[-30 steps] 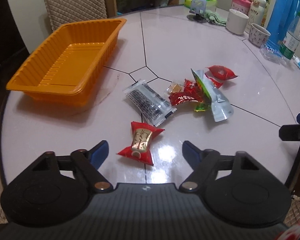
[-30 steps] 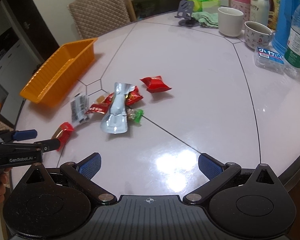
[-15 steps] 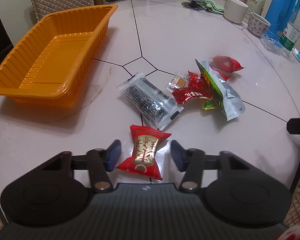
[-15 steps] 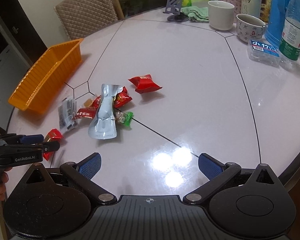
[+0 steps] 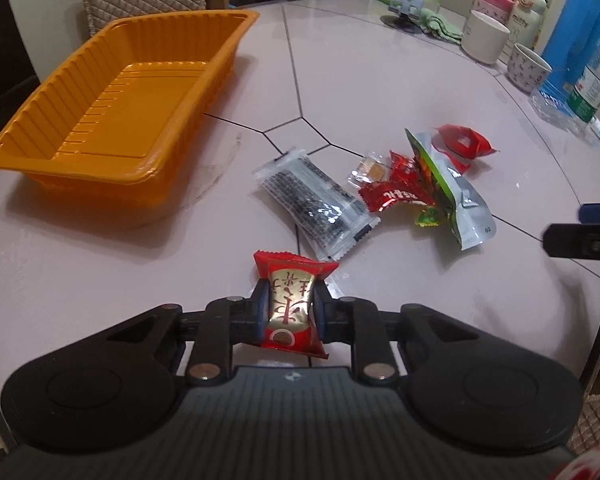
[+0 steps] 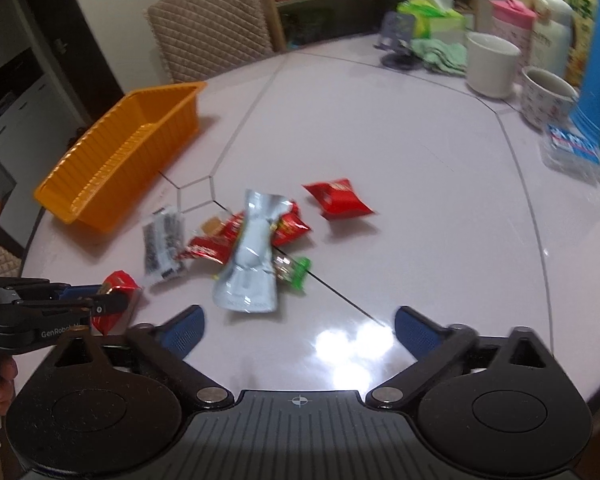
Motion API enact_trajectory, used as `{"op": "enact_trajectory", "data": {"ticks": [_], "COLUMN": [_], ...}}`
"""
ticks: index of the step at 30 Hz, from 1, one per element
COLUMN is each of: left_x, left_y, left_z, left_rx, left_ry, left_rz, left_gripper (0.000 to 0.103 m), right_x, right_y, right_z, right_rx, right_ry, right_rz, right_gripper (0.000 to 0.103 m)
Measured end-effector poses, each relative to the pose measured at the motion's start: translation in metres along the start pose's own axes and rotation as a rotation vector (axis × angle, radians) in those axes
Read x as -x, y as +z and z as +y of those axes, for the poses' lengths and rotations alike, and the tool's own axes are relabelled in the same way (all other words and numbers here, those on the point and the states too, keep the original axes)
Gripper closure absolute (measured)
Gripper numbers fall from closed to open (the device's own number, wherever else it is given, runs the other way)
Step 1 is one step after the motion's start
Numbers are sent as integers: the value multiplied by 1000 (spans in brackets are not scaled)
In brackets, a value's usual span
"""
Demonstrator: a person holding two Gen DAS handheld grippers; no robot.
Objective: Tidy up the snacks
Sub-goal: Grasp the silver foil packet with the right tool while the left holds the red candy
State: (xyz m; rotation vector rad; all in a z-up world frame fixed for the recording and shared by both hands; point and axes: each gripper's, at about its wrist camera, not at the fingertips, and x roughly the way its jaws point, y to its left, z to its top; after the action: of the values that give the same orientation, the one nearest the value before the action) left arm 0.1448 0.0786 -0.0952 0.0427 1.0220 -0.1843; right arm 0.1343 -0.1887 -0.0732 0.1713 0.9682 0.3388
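My left gripper (image 5: pixel 290 312) is shut on a red and gold candy (image 5: pixel 292 304) at the table's near edge; it also shows in the right wrist view (image 6: pixel 116 292). An empty orange tray (image 5: pixel 112 92) stands at the left, also in the right wrist view (image 6: pixel 112 160). A black-and-clear packet (image 5: pixel 316 204), red wrappers (image 5: pixel 396 192), a silver pouch (image 5: pixel 460 200) and a red packet (image 5: pixel 464 142) lie in a loose heap mid-table. My right gripper (image 6: pixel 298 324) is open and empty, just short of the silver pouch (image 6: pixel 252 256).
Mugs (image 5: pixel 486 36), a blue flask (image 5: pixel 580 28), a water bottle (image 5: pixel 596 80), a pink container (image 5: pixel 494 0) and a green cloth (image 5: pixel 440 26) stand at the far right. A quilted chair (image 6: pixel 208 24) stands behind the table.
My left gripper has closed on the red and gold candy, which lay between its open fingers before. My right gripper has moved closer to the snack heap.
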Motion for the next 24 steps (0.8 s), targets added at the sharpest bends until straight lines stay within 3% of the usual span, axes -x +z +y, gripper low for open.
{"op": "enact_trajectory", "data": {"ticks": [5,13,24], "left_x": [12,18,15], "left_y": [1,2,1], "left_z": [10,22,31], "left_rx": [40,72,91], "left_ry": [23,62,76], "left_rz": [-22,-33,-24], "left_gripper": [83,83,83], "right_x": [-14,-48,-81], "right_y": [11,35,41], "right_z": [13,15,12], "right_rx": [37,13,-31], "right_ry": [40,82,81], "right_rz": [-20,-22,35], "right_gripper": [24,55,68]}}
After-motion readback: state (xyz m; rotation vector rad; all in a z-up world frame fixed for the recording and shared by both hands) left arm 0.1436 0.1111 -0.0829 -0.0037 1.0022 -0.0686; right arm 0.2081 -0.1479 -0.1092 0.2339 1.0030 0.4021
